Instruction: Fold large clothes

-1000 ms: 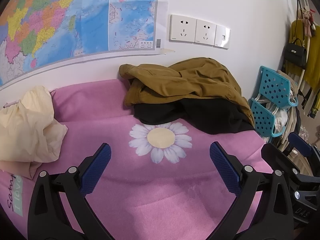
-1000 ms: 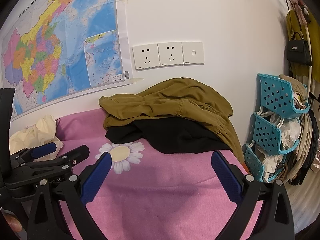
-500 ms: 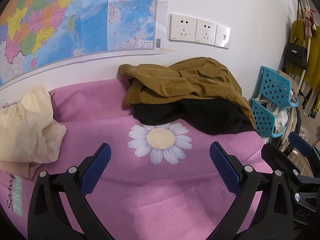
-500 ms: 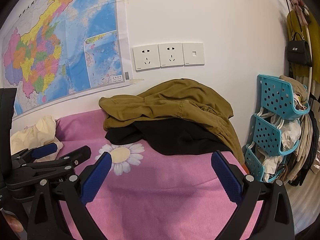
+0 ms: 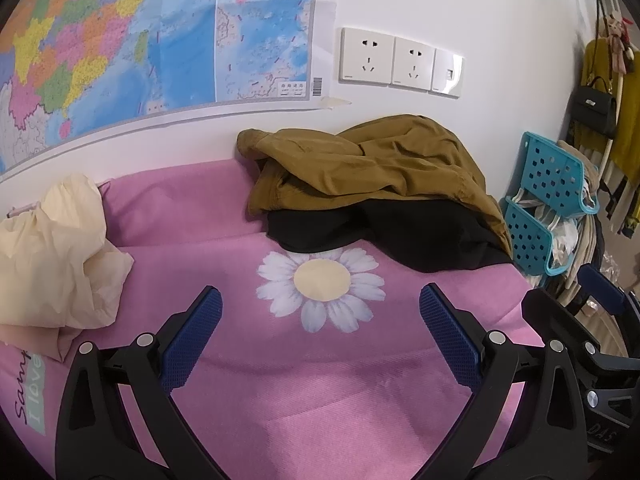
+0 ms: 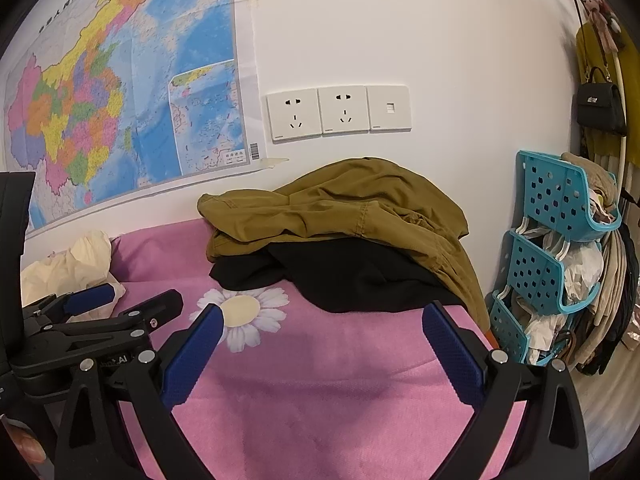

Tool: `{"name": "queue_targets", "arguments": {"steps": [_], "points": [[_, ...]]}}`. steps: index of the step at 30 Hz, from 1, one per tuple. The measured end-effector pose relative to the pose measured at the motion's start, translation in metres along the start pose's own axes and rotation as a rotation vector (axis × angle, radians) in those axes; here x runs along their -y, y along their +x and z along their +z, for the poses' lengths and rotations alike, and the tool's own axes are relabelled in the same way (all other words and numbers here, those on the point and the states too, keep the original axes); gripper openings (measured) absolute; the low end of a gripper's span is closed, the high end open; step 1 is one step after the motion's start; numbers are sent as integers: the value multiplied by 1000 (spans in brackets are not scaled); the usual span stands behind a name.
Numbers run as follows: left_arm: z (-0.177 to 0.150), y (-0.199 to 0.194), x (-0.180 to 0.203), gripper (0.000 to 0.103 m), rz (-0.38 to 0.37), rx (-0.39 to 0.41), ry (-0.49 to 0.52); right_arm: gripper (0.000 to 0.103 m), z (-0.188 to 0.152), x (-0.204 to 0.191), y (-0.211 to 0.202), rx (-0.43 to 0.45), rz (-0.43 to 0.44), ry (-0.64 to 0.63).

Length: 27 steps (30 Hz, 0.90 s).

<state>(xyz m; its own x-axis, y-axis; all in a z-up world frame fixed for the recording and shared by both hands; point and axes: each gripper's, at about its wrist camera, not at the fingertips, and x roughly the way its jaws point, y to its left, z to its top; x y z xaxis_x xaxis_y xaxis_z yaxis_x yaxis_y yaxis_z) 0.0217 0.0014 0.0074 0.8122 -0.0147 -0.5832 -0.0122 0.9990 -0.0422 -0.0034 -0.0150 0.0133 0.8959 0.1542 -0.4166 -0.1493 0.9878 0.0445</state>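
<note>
Pink blanket (image 5: 320, 400) under both tools; we hold them low and level over its near part, pointing toward the wall. Our left gripper (image 5: 320, 340) sits over the daisy print (image 5: 322, 288). Our right gripper (image 6: 320, 354) sits just to its right, near the blanket's right edge; each shows in the other's view, side by side.

Count: three garments. One olive-brown jacket (image 5: 372, 164) bunched against the wall, lying on top of one black garment (image 5: 400, 232), whose front edge touches the daisy's top petals. One cream garment (image 5: 52, 248) crumpled at the far left, well apart from the pile. Wall has one map (image 6: 120, 92) and three white plates (image 6: 338, 112): two sockets, one data port. One teal rack (image 6: 560, 248) with three tiers stands right of the bed, stuffed with hangers and bags. One black handbag (image 6: 600, 106) hangs above it.

Jaws: both pairs spread wide, blue pads (image 5: 192, 336) clear of the fabric. Neither holds or touches any cloth.
</note>
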Motion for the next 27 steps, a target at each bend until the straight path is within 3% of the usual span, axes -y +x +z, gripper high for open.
{"name": "queue_targets", "arguments": {"steps": [9,15,20,27], "points": [[0,8,-5,98,9,-10,-9,97,6,-2,8,0,10,-25],[10,33,-25,98,-1,-71,-59,97,21,-6,34,-14,42,-79],[21,55,-47,98,91,-82,-70,97,46,-20,93,-71,52,-174],[33,78,-88,98,180,-97,-112,97,74,-81,197,-188,87,-404]]}}
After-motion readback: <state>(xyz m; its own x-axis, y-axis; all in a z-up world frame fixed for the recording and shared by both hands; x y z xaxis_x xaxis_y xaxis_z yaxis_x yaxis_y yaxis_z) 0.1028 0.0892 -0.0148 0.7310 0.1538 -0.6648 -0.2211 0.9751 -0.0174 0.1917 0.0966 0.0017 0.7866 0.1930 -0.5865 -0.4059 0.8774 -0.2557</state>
